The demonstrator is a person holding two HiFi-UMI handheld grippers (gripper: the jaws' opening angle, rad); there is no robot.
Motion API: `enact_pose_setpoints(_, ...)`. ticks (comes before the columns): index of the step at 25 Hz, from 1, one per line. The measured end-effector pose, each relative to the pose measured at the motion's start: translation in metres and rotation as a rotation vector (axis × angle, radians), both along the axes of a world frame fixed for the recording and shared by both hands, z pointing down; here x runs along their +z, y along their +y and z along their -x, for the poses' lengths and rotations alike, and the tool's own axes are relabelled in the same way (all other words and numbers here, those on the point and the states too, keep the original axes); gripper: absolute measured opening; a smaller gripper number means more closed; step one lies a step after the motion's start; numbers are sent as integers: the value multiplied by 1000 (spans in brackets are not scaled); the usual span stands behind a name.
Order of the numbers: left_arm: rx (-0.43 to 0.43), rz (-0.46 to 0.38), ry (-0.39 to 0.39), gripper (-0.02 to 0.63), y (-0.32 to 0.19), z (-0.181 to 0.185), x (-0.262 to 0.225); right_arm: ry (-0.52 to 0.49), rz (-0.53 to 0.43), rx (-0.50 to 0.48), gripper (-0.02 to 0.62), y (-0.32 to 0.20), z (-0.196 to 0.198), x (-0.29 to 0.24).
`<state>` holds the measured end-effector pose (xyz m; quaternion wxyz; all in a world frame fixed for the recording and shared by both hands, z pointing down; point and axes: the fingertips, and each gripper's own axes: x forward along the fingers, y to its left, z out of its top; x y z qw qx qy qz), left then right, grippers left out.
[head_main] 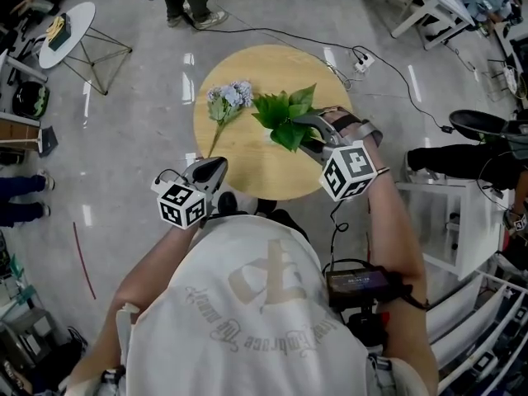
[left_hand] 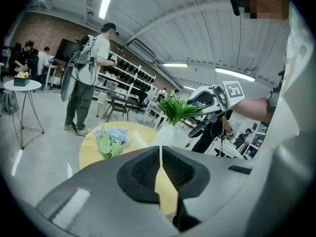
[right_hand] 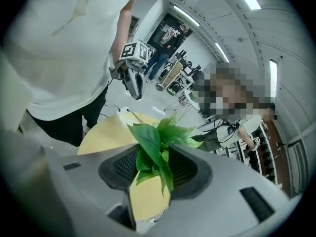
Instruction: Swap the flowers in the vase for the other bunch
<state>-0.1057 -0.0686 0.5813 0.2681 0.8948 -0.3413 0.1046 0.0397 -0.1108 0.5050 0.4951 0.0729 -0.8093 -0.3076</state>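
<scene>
Closest in the head view is the person's white shirt [head_main: 247, 304], with both hands held out over the round wooden table [head_main: 247, 176]. At the left, the left gripper [head_main: 213, 168] hovers by the near edge with its fingers [left_hand: 143, 169] pressed together on nothing. Just beyond it the blue flowers [head_main: 231, 97] lie flat on the wood, heads away from the person and thin stem pointing back toward that gripper. Right of them the green bunch [head_main: 285, 114] stands in the white vase [left_hand: 165, 135]. The right gripper [right_hand: 159, 157] reaches into it from the right, its fingers parted about halfway with leaves standing loosely between them, not squeezed. Both bunches look light and soft, and the leaves would likely crush or slip through a grasp, so the better hold is probably low on the stems near the vase mouth. The vase seems light enough to tip or lift along with them. The blue bunch looks best taken by its bare stem. Around the smooth tabletop is glossy grey floor. A small white side table [head_main: 66, 31] stands far left, a black cable [head_main: 388, 56] trails behind, and white furniture [head_main: 437, 221] sits at the right.
</scene>
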Motion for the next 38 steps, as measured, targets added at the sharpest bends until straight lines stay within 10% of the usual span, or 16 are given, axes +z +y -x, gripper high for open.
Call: enact_pose_setpoints(38,87,-144,27,18,-28,-42,-63,-1064,331,726,11,22,-115,-6)
